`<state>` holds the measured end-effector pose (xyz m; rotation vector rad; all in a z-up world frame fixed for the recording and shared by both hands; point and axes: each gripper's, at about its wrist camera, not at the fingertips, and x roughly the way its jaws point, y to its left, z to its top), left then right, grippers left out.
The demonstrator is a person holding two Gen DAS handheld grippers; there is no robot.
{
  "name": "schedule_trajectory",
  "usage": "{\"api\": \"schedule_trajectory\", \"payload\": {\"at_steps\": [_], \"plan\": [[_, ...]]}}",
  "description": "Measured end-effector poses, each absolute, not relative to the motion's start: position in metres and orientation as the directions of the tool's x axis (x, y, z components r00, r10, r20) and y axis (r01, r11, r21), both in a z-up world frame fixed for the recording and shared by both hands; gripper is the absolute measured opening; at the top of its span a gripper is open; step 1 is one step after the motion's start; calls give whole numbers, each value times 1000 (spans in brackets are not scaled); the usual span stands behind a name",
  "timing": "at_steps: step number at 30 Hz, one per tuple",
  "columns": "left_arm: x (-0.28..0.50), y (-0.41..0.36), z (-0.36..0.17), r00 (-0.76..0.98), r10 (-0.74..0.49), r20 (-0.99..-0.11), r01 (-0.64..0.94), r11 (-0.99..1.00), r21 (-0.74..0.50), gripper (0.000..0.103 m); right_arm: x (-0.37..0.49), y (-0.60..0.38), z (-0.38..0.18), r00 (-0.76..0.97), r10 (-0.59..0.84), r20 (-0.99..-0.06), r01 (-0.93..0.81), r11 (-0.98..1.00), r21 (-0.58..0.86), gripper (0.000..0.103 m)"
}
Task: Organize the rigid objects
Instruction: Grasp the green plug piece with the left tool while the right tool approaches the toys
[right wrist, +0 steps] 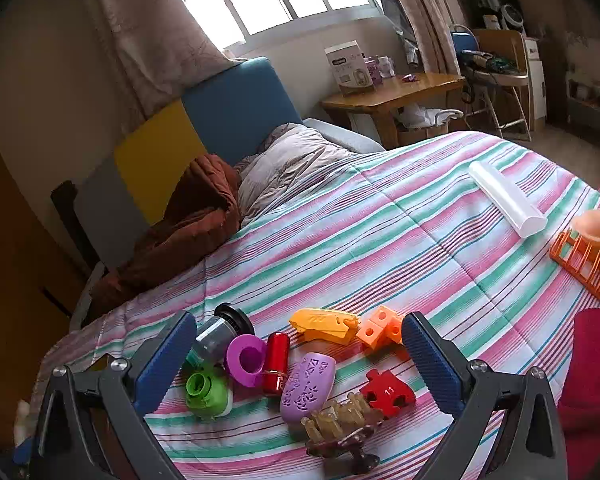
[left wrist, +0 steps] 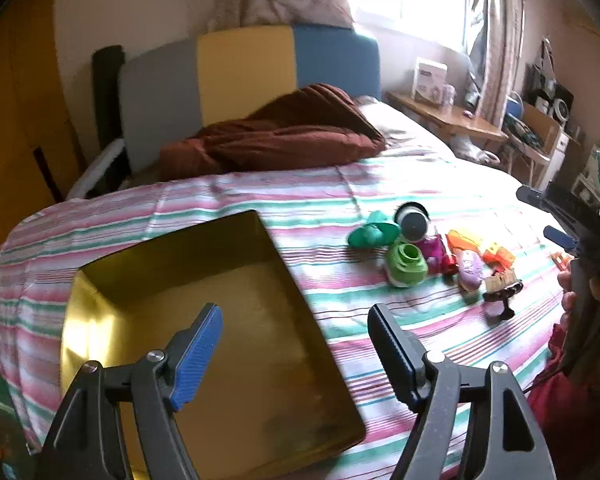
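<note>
The gold box (left wrist: 204, 344) on the striped bedspread (left wrist: 340, 200) holds nothing visible, so sorting has apparently not begun. The toy cluster, including the purple perforated case (right wrist: 308, 380), red puzzle piece (right wrist: 386, 394) and green cap (right wrist: 206, 394), lies right of the box. Left gripper (left wrist: 296, 356) and right gripper (right wrist: 300, 364) both hover with jaws spread, holding nothing.

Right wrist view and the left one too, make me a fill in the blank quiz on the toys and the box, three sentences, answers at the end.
1. The gold box under the left gripper holds ____ toys.
2. The red puzzle piece bears the number ____.
3. The right gripper has its jaws ____ above the toy pile, gripping nothing.

Missing words: no; 11; open
</note>
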<state>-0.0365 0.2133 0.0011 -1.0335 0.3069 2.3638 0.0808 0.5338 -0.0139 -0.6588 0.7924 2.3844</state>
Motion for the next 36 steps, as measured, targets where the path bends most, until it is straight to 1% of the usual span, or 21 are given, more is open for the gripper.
{"api": "schedule_trajectory", "payload": {"at_steps": [2, 4, 7, 9, 13, 15, 17, 24, 26, 28, 31, 36], "plan": [[-41, 228, -2, -513, 404, -757, -583, -811, -38, 76, 82, 536, -15, -737, 321, -594, -619, -674, 403, 103], [-43, 245, -6, -485, 408, -773, -605, -795, -40, 76, 82, 538, -16, -739, 314, -596, -618, -667, 416, 103], [-45, 269, -9, -442, 437, -783, -645, -762, -61, 76, 84, 540, -16, -745, 313, -589, -616, -661, 429, 103], [-45, 289, -12, -434, 449, -781, -675, -737, -48, 76, 85, 542, -15, -748, 314, -585, -617, -654, 437, 103], [-57, 329, -30, -378, 445, -812, -724, -689, -41, 76, 89, 544, -15, -750, 320, -578, -620, -643, 449, 103], [-66, 346, -42, -365, 420, -831, -729, -685, -26, 76, 91, 547, -16, -750, 322, -577, -625, -631, 460, 103], [-76, 358, -52, -336, 427, -839, -731, -680, -53, 76, 94, 551, -17, -748, 322, -581, -632, -615, 472, 103], [-99, 395, -84, -290, 408, -866, -733, -676, -73, 76, 95, 559, -22, -747, 306, -590, -637, -585, 502, 103], [-104, 398, -95, -277, 395, -876, -723, -686, -81, 54, 95, 560, -22, -746, 306, -592, -637, -586, 500, 103], [-106, 398, -102, -264, 397, -879, -718, -690, -96, 54, 93, 560, -22, -743, 304, -596, -638, -592, 493, 103], [-96, 394, -101, -287, 386, -877, -714, -696, -72, 54, 93, 561, -23, -739, 305, -600, -641, -590, 490, 103], [-61, 376, -102, -303, 403, -864, -736, -675, -57, 54, 104, 572, -27, -746, 292, -598, -646, -533, 546, 103]]}}
